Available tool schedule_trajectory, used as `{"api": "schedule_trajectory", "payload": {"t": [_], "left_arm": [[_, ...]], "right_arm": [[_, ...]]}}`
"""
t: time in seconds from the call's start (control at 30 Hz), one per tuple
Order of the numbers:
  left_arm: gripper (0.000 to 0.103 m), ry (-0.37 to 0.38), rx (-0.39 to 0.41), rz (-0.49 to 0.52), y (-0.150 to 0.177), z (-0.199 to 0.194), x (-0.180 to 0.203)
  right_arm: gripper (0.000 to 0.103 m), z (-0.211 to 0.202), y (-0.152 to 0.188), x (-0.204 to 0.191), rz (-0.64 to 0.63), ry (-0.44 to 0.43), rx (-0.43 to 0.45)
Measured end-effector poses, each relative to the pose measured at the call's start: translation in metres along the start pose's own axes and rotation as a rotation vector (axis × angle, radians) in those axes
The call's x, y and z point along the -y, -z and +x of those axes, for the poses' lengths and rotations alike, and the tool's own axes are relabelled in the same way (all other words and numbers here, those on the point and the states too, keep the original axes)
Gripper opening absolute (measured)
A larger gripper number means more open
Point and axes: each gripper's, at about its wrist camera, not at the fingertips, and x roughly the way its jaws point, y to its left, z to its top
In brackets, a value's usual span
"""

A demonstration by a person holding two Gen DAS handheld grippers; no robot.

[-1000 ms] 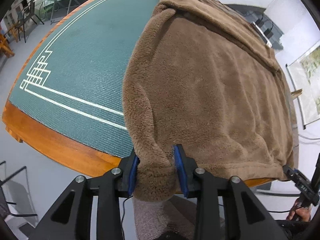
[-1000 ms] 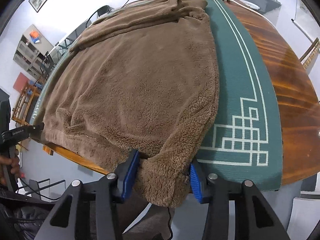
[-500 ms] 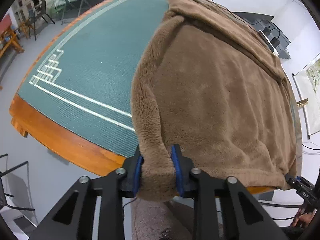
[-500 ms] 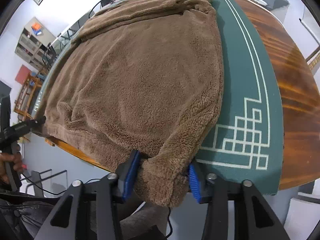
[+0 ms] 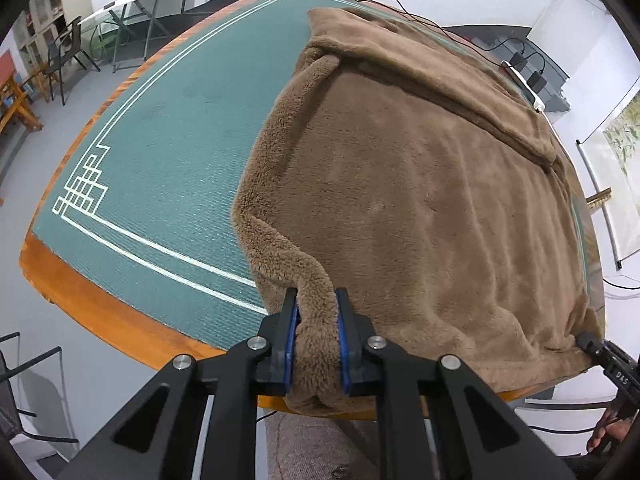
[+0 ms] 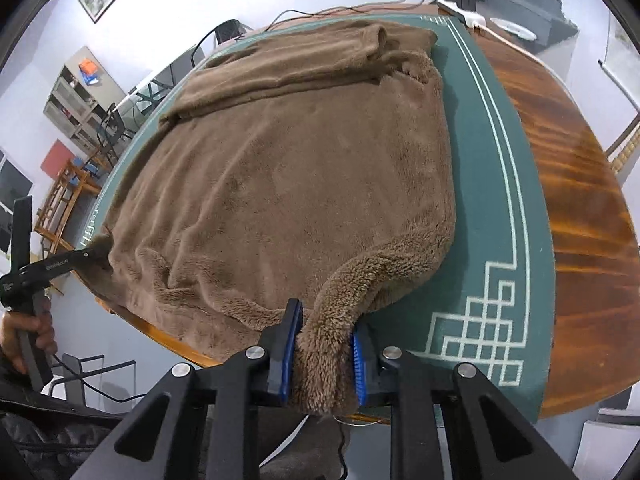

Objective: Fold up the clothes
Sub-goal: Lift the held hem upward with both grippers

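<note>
A brown fleece garment [image 5: 420,208] lies spread over a green mat [image 5: 160,160] on a wooden table, its far end folded into a band. My left gripper [image 5: 316,332] is shut on the garment's near left corner, and the blue pads pinch a bunched ridge of pile at the table's front edge. In the right wrist view the same fleece garment [image 6: 304,184] fills the middle, and my right gripper [image 6: 324,348] is shut on its near right corner. Each gripper shows in the other's view, at the opposite hem corner: the right gripper [image 5: 608,364], the left gripper [image 6: 60,268].
The mat has a white line border with a key pattern at its corners [image 6: 480,328]. Bare polished wood [image 6: 580,200] lies to the right of the mat. A white power strip [image 6: 460,14] and cables lie at the far end. Chairs [image 5: 60,60] and shelves stand around the room.
Both grippers have closed tighter on the hem corners and lifted them slightly. The fleece's near edge has drawn up onto the table, bunching by each gripper.
</note>
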Motion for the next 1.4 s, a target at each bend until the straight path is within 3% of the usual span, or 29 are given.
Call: {"api": "schedule_trajectory", "payload": {"t": [0.67, 1.13, 1.4], "left_arm": [[0.013, 0.032, -0.039, -0.038, -0.011, 0.019, -0.013], [0.013, 0.032, -0.067, -0.041, -0.019, 0.036, 0.002], [0.013, 0.131, 0.018, -0.085, -0.049, -0.002, 0.003]], "right_arm": [[0.024, 0.017, 0.006, 0.009, 0.042, -0.005, -0.042], [0.024, 0.026, 0.006, 0.015, 0.062, -0.026, -0.063], [0.024, 0.012, -0.002, 0.023, 0.097, -0.139, -0.051]]}}
